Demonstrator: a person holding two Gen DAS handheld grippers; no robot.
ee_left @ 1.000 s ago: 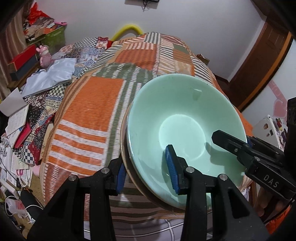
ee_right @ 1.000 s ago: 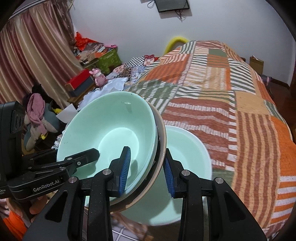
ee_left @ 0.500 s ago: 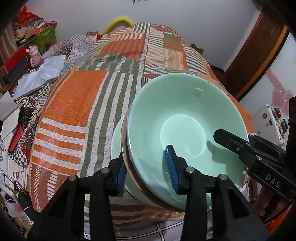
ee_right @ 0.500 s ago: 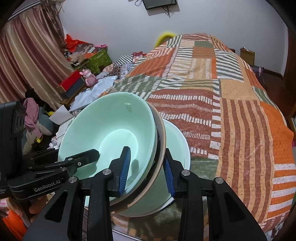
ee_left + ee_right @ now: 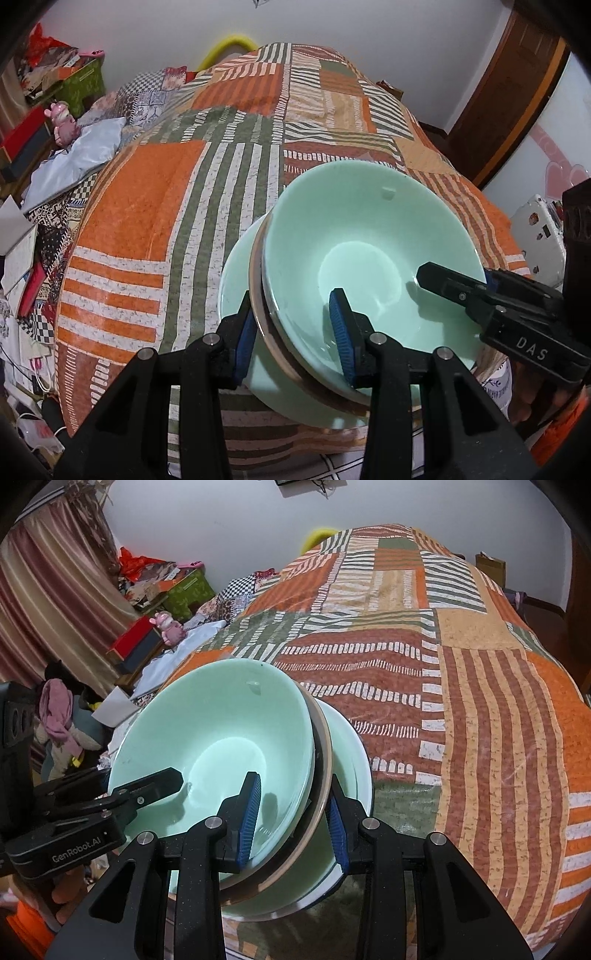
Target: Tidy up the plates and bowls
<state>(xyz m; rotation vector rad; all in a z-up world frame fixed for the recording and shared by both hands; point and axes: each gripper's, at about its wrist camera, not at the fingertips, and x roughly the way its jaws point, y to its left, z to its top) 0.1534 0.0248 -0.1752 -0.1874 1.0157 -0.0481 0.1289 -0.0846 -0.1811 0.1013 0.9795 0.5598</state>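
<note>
The left gripper [image 5: 295, 332] and the right gripper [image 5: 293, 814] each pinch, between blue fingers [image 5: 341, 332], opposite rims of a mint-green bowl [image 5: 365, 254] nested in a brown-rimmed plate [image 5: 325, 753]. This stack sits tilted above a second pale green bowl [image 5: 236, 266] on the patchwork bed [image 5: 147, 206].
</note>
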